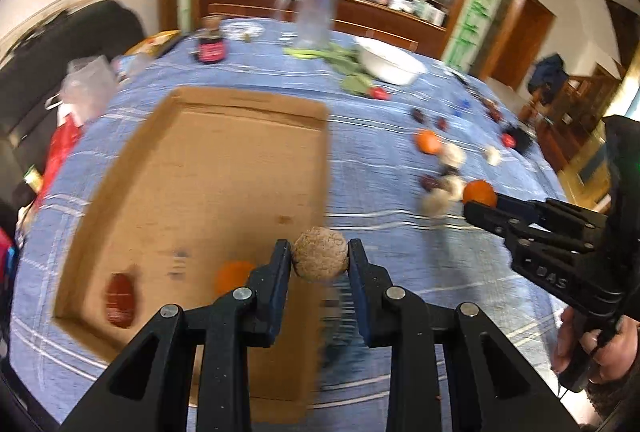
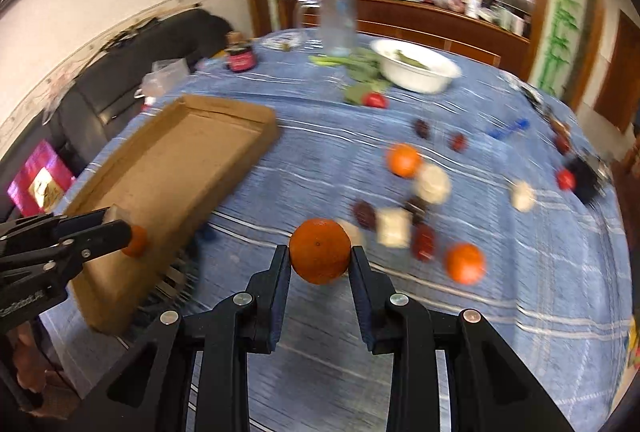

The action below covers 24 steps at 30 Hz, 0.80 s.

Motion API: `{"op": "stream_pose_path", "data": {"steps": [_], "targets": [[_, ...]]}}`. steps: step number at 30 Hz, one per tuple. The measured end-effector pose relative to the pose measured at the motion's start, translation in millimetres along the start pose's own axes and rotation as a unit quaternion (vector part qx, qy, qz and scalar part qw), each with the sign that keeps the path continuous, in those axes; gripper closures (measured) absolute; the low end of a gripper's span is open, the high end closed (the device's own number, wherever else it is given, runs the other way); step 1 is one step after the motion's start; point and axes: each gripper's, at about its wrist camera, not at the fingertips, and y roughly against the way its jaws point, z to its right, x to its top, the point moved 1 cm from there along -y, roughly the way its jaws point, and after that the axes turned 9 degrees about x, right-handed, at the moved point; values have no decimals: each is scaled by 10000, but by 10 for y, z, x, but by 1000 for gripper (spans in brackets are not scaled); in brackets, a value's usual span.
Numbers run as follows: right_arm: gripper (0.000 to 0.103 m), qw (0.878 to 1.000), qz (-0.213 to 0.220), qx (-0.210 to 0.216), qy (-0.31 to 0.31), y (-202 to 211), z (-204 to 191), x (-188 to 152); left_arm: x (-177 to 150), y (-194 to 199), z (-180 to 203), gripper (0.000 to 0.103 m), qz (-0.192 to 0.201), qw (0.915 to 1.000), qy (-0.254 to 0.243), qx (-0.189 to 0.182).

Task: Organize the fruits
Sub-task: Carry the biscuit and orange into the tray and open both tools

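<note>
Both claws are gripping fruit: the left claw [image 1: 320,258] is pinching a beige ball [image 1: 319,258] above the box's near edge, and the right claw [image 2: 320,252] is pinching an orange [image 2: 320,250] over the blue cloth [image 2: 520,272]. On that cloth, the cardboard box [image 1: 224,168] is holding 1 orange [image 1: 232,274] and 1 red fruit [image 1: 119,299]. Loose fruits [image 2: 430,184] are lying to its right. Writing on the right claw's body is reading "DAS".

our left gripper [image 1: 319,259] is angled down, jaws clamped on a load. our right gripper [image 2: 320,252] is likewise clamped. a hand [image 1: 592,348] grips the right handle.
</note>
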Motion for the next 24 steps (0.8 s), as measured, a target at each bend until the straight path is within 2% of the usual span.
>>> {"op": "stream_pose_path", "data": {"steps": [5, 11, 15, 24], "targets": [[70, 9991, -8, 316, 268, -221, -391, 223, 13, -44, -544, 75, -59, 9985, 398, 377], [70, 9965, -110, 643, 524, -533, -809, 422, 14, -163, -982, 75, -167, 9951, 686, 690], [70, 9948, -345, 804, 523, -860, -1005, 484, 32, -278, -1164, 75, -258, 9934, 765, 814], [70, 9932, -773, 760, 428, -1364, -1133, 501, 112, -600, -1320, 75, -597, 9915, 761, 868]]}}
